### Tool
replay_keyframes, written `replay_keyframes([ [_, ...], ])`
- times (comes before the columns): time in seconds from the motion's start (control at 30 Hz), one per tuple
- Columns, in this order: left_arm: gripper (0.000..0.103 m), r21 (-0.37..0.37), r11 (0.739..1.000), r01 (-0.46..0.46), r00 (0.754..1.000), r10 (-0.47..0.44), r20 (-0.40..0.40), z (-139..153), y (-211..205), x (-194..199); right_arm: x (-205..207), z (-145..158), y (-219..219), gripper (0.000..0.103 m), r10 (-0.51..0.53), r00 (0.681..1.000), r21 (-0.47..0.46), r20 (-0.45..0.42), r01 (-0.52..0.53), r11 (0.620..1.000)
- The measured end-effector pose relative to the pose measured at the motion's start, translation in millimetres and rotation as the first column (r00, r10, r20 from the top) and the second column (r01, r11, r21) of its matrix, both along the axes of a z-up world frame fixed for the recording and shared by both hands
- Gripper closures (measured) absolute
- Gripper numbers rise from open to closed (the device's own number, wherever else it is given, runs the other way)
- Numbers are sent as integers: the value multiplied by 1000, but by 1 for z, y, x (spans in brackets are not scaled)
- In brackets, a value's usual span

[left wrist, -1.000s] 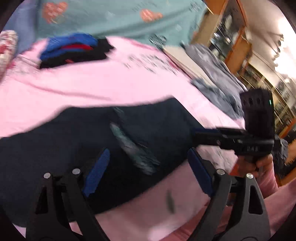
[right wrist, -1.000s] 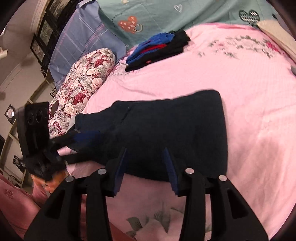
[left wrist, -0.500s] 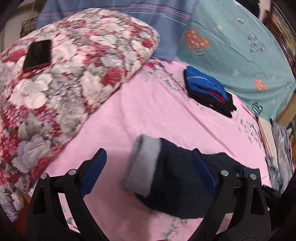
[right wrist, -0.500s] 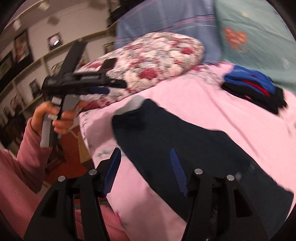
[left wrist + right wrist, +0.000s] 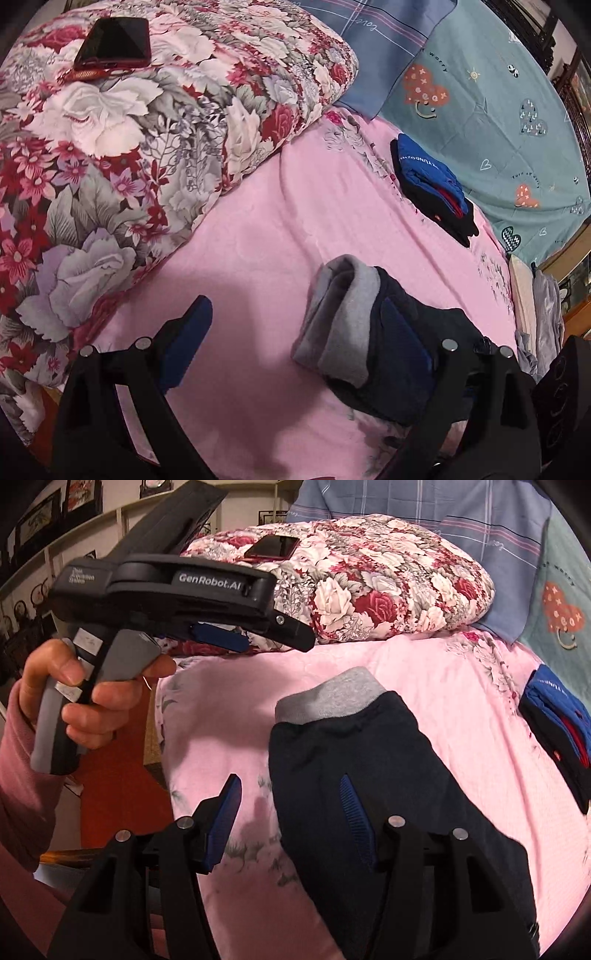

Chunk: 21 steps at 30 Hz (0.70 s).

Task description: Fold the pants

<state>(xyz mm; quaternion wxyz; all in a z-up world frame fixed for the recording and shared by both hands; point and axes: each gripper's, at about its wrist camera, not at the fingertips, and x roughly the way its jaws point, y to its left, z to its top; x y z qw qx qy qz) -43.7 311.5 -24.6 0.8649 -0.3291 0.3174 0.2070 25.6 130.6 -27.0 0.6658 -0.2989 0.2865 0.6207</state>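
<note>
The dark pants (image 5: 373, 775) lie on the pink bedsheet (image 5: 258, 258), grey waistband (image 5: 328, 698) toward the flowered quilt (image 5: 129, 147) at twelve o'clock in the right wrist view, the legs running back toward five o'clock under the right gripper (image 5: 291, 819). That gripper hangs spread and holding nothing, one pad over bare sheet and the other over the dark cloth.

The left gripper (image 5: 295, 343) is also spread wide and empty; the waistband end sits at two o'clock between its pads, whether touching cannot be told. In the right wrist view a hand (image 5: 74, 698) in a pink sleeve holds it at ten o'clock, above the bed's edge.

Open sheet lies between the pants and the quilt. A folded pile of clothes (image 5: 432, 184) rests well apart at one o'clock. A phone (image 5: 112, 42) lies on the quilt.
</note>
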Motion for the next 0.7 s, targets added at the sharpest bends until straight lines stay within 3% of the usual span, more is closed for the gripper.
replay_keyframes([
  [0.33, 9, -27, 1000, -6, 1000, 7, 9, -8, 11, -4, 0, -24, 29, 46, -20, 995, -82, 93, 28, 996],
  [0.37, 9, -32, 999, -7, 1000, 7, 11, -9, 12, -4, 0, -25, 29, 48, -20, 994, -83, 106, 29, 996],
  [0.47, 9, -44, 999, -17, 1000, 17, 11, -10, 13, -5, 1, -28, 31, 67, -36, 988, -79, 148, 48, 996],
  [0.57, 9, -76, 997, -1, 1000, 3, 31, -10, 13, -7, 17, -22, 29, 83, -70, 996, -60, 60, 74, 996],
  [0.7, 5, -143, 989, 46, 996, -34, 85, -7, 10, -10, 36, -7, 18, 86, -124, 991, -4, -51, 124, 992],
])
